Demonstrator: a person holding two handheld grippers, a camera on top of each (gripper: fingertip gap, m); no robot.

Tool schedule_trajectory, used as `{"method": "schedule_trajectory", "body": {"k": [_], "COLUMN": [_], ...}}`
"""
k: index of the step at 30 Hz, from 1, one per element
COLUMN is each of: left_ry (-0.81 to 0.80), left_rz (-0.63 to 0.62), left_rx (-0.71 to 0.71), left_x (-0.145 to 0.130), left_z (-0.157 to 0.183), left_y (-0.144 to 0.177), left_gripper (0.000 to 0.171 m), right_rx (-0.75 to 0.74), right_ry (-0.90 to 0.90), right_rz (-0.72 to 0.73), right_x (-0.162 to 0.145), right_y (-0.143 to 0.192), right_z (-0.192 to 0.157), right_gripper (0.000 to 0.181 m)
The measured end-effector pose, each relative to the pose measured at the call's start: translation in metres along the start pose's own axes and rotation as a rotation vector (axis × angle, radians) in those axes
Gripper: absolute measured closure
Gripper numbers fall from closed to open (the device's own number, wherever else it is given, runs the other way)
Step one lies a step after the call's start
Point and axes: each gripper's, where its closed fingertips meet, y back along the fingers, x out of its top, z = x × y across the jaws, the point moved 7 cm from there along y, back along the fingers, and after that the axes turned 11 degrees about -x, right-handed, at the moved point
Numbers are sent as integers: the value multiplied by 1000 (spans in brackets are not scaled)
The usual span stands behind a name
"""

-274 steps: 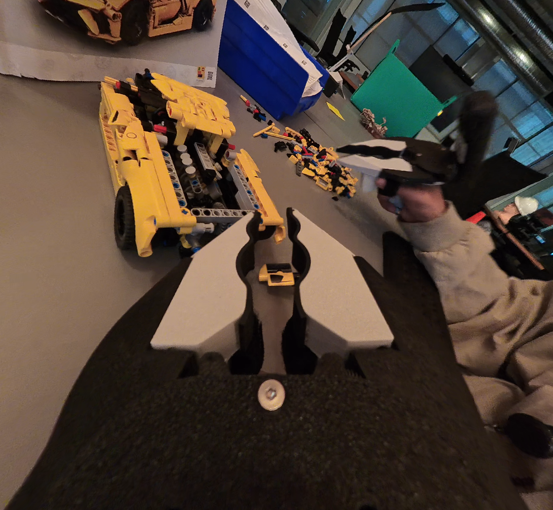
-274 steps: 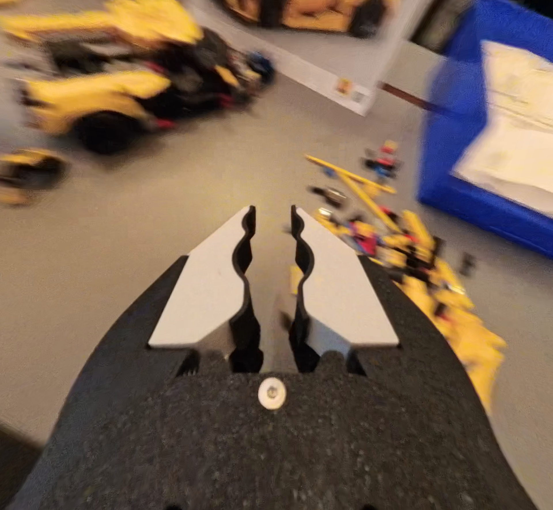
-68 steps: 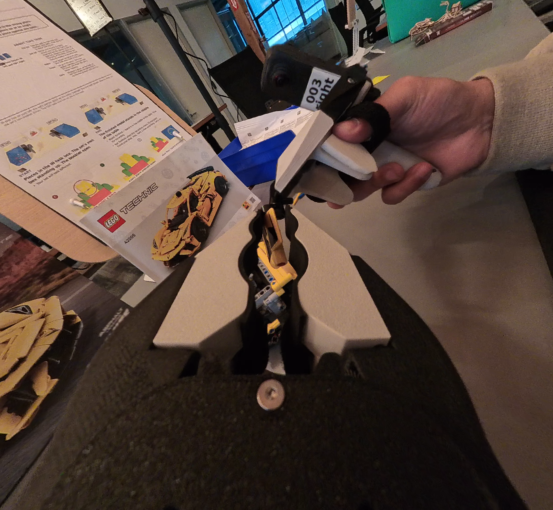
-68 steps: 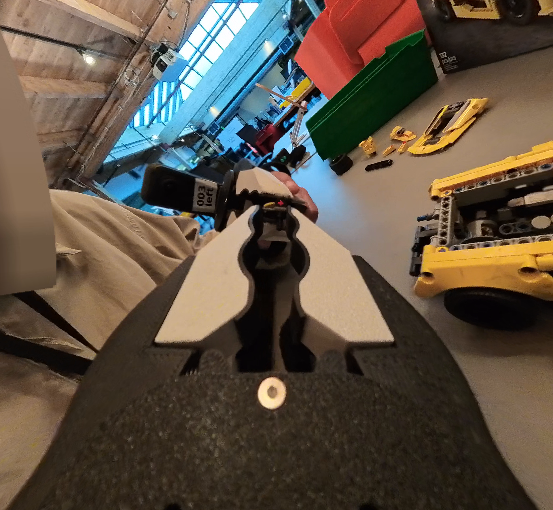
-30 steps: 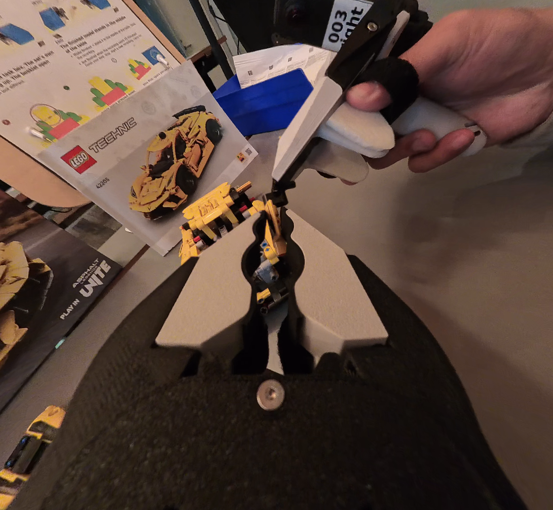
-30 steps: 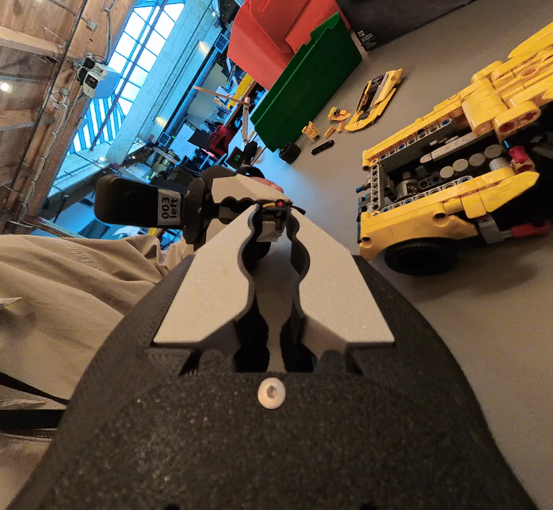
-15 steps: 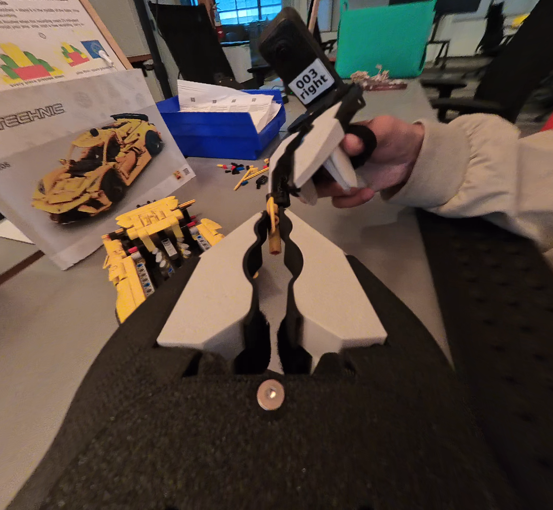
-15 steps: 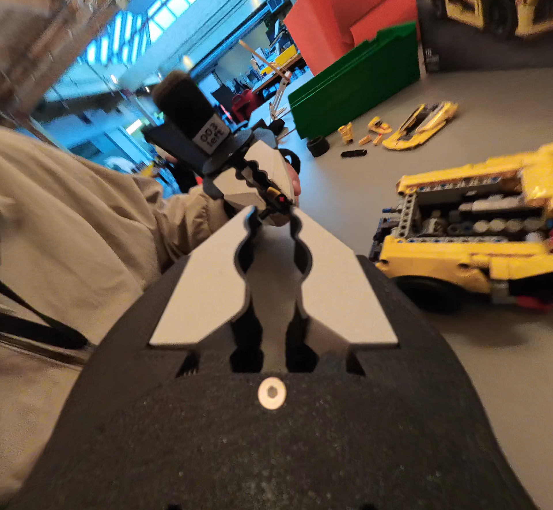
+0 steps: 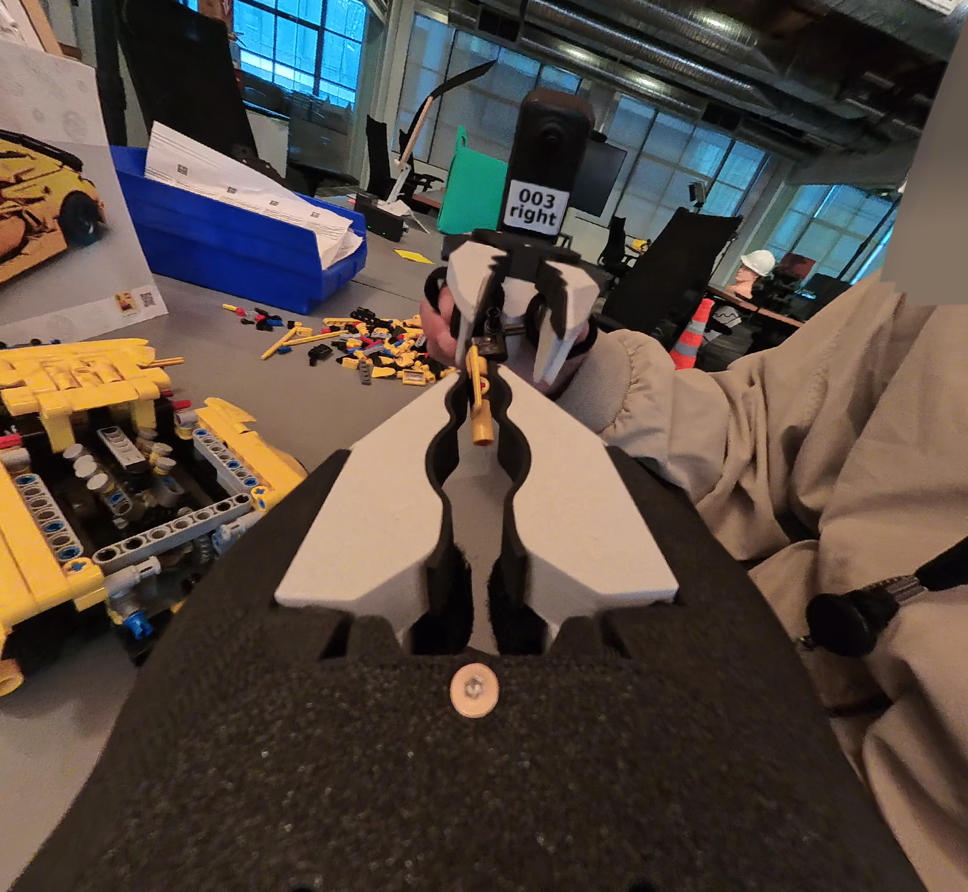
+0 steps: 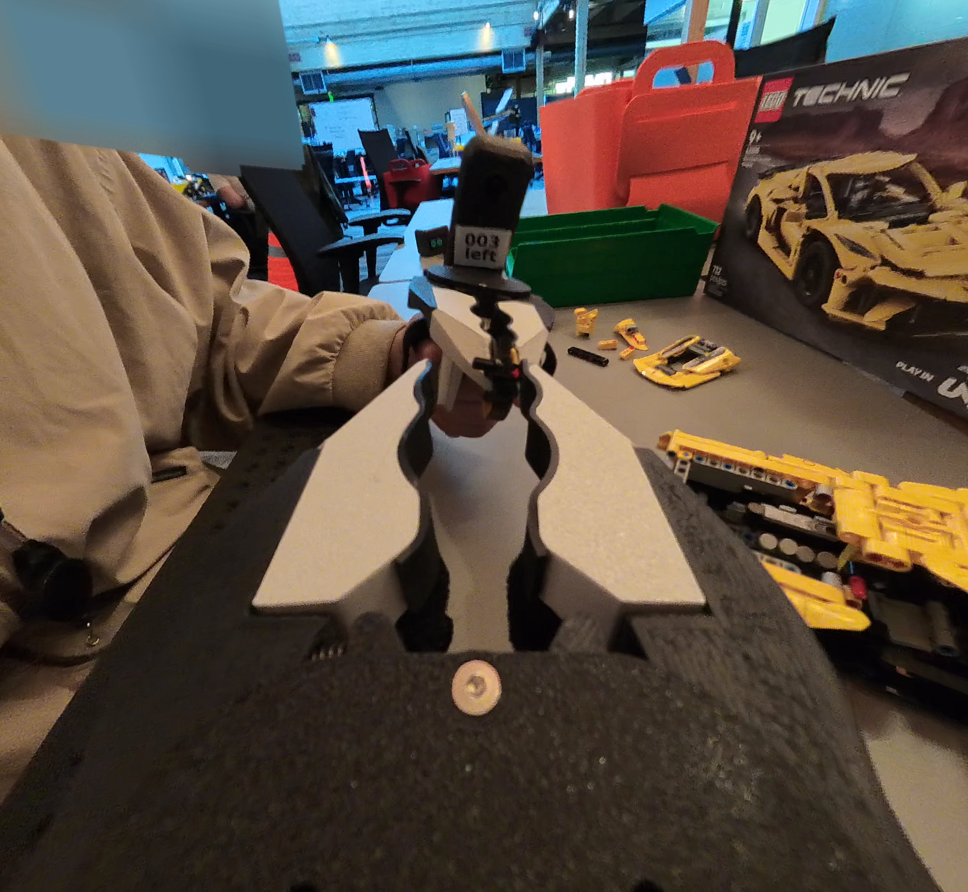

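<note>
Yellow brick piece [image 9: 479,408], perhaps black-tipped, between left tongs [image 9: 477,374]

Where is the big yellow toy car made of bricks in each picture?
Left wrist view: the half-built yellow brick car sits at the left edge, on the grey table.
Right wrist view: it sits at the right edge, lower down.
Shared landmark: the person's beige sleeve.

Two wrist views, facing each other
</note>
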Motion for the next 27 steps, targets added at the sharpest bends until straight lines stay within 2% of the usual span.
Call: {"method": "schedule_trajectory", "body": {"k": [3,6,11,18,21,24,27], "left_ry": [-28,-21,-4,-19,-183,-476,-698], "left_rz": [-31,-33,-27,2,-26,-111,-251], "left_rx": [0,-20,-25,8,173,332,436], "left_x": [-3,-4,-5,-1,0,0,-6], "left_z": [2,4,2,0,-5,-3,-2], "left_y": [-3,-5,-5,-1,1,0,-3], "left_gripper": [165,165,165,165,165,165,165], "right_rx": [26,48,52,-17,-106,-101,-8], "right_ry": [-68,-110,-122,-84,-152,-309,-414], "right_rz": [-41,-34,-40,-52,-94,-134,-159], "right_x": [-5,-2,-4,-5,-9,-11,-15], "right_y": [-5,-4,-3,-5,-6,-8,-9], "right_z": [1,0,2,6,15,21,19], "right_gripper": [153,167,167,164,161,160,162]}}
